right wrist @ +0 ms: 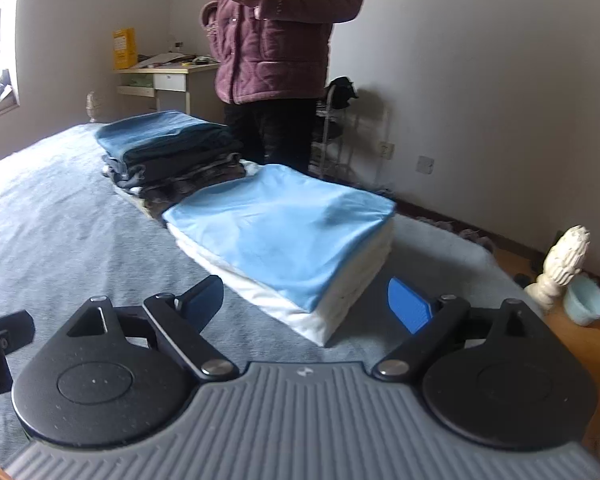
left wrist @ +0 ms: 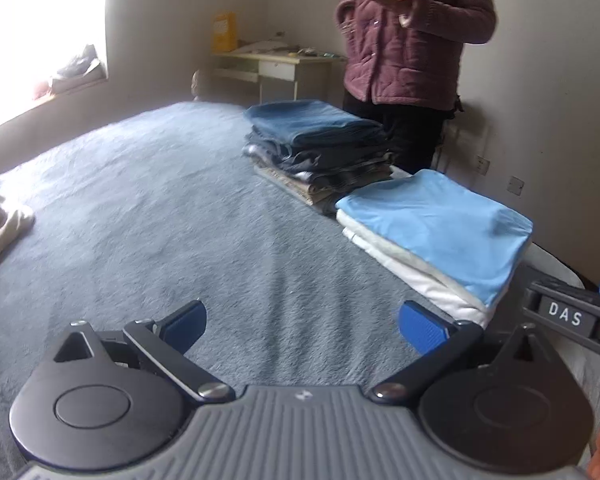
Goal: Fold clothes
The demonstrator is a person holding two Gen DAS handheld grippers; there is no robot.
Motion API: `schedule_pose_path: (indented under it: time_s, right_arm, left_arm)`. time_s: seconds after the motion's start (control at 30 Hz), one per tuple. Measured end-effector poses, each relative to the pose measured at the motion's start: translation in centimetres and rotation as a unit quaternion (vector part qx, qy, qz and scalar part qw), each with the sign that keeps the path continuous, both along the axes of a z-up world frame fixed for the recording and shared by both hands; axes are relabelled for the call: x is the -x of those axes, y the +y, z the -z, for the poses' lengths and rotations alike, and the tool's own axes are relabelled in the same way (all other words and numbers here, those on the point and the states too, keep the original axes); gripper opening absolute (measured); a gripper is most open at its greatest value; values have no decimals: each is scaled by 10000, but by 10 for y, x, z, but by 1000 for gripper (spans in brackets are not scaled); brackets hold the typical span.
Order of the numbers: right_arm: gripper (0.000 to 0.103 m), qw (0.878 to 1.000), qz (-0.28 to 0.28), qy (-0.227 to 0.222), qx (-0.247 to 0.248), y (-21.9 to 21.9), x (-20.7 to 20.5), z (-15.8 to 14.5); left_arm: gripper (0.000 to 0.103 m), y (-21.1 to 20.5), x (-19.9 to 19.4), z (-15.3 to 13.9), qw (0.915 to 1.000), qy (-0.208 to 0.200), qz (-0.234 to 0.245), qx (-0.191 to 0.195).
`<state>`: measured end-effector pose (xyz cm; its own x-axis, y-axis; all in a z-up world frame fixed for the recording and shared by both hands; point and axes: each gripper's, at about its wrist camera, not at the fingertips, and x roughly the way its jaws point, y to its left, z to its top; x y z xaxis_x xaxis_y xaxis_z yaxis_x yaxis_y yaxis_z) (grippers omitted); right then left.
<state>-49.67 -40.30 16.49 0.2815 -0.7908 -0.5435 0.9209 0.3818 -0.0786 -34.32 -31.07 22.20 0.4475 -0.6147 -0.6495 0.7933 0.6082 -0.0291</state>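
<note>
A folded light-blue garment tops a short white stack on the grey bed cover. Behind it rises a taller pile of folded dark and denim clothes. A cream garment lies crumpled at the bed's left edge in the left wrist view. My left gripper hangs open over bare cover, nothing between its blue pads. My right gripper is open just in front of the white stack's near corner, its pads clear of the cloth.
A person in a maroon quilted jacket stands beyond the bed holding a phone. A desk with a yellow box stands by the far wall. A white bedpost finial and a pale blue basin are at right.
</note>
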Motion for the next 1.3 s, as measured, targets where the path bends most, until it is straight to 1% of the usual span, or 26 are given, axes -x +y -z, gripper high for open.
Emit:
schedule_pose_path:
  time_s: [0.07, 0.1, 0.2, 0.23, 0.33, 0.53, 0.87, 1.0, 1.23, 1.3]
  right_arm:
    - [97, 9999, 128, 34, 104, 1, 4, 1]
    - [102, 9996, 212, 26, 200, 2, 6, 1]
    - [102, 9984, 333, 33, 448, 6, 10, 0]
    - [102, 9984, 328, 26, 460, 6, 11, 0]
    - [102, 9985, 352, 64, 421, 5, 13, 0]
    - [102, 9987, 498, 59, 132, 0, 18, 1]
    - [102, 9985, 543, 12, -60, 0, 21, 5]
    - [102, 9987, 512, 41, -58, -1, 18, 6]
    - [102, 9991, 392, 155, -26, 0, 13, 9]
    - [102, 9991, 371, 178, -47, -1, 12, 9]
  left_arm:
    - [103, -3, 7, -1, 9999, -72, 79, 24]
    - [103, -5, 10, -1, 9999, -102, 120, 34]
    - [103, -7, 16, -2, 9997, -163, 192, 56]
    - [103, -8, 18, -3, 9996, -169, 204, 47]
    - [103, -8, 20, -4, 9997, -174, 183, 27]
    - [103, -5, 20, -7, 9997, -194, 112, 38]
    - [103, 0, 19, -10, 9997, -231, 65, 67]
    - [103, -1, 17, -10, 9997, -226, 68, 44]
    - [103, 0, 21, -14, 9986, -421, 260, 197]
    - [103, -2, 23, -14, 9984, -421, 315, 199]
